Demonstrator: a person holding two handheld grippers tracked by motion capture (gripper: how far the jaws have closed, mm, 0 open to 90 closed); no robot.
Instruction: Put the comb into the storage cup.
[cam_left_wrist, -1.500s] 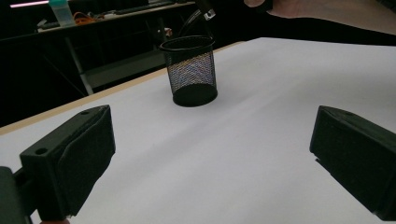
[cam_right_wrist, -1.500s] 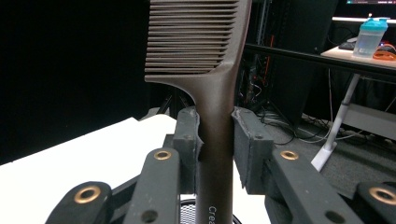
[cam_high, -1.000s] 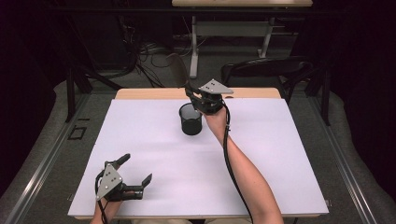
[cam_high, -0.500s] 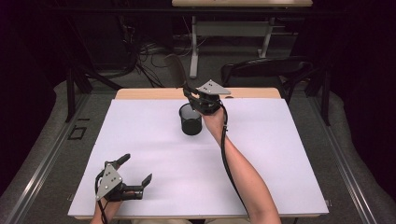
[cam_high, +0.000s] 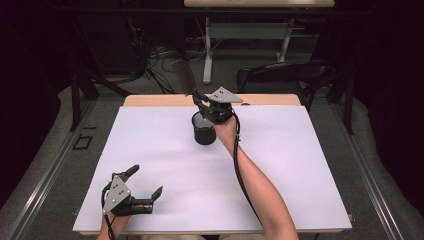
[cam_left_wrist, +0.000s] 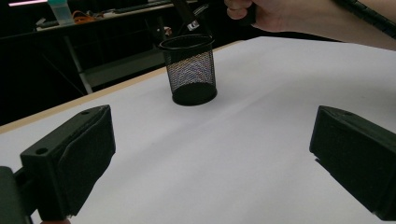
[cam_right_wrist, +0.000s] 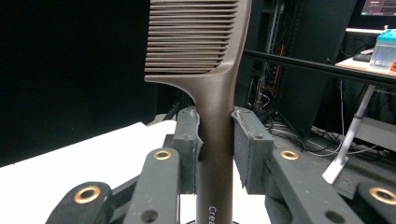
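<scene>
Clearly the counter (cam_high: 280, 165), under a white sheet, is the broadest thing here, and both tools work over it. Near its far edge stands a black mesh cup (cam_high: 204, 128), directly beneath the right tool (cam_high: 200, 102). That tool is clenched on the handle of a dark brown comb (cam_right_wrist: 210, 70); in the right gripper view the handle runs straight up between the jaws, with the teeth above them and the handle's lower end pointing down toward the cup's rim. The left tool (cam_high: 145, 182) rests well apart from the cup, at the counter's near side, its jaws spread wide and holding nothing; from its own camera the cup (cam_left_wrist: 189, 70) sits ahead, between its two pads.

Judged from this, the step in hand is dropping the comb into the cup. To do it well, the right tool should keep the handle vertical and centred over the opening, lower until the end is below the rim, and only then release, since the light cup could tip from a sideways knock.

Compared with the earlier frames, little differs: the right tool has stayed over the cup, and the left tool has not moved.
</scene>
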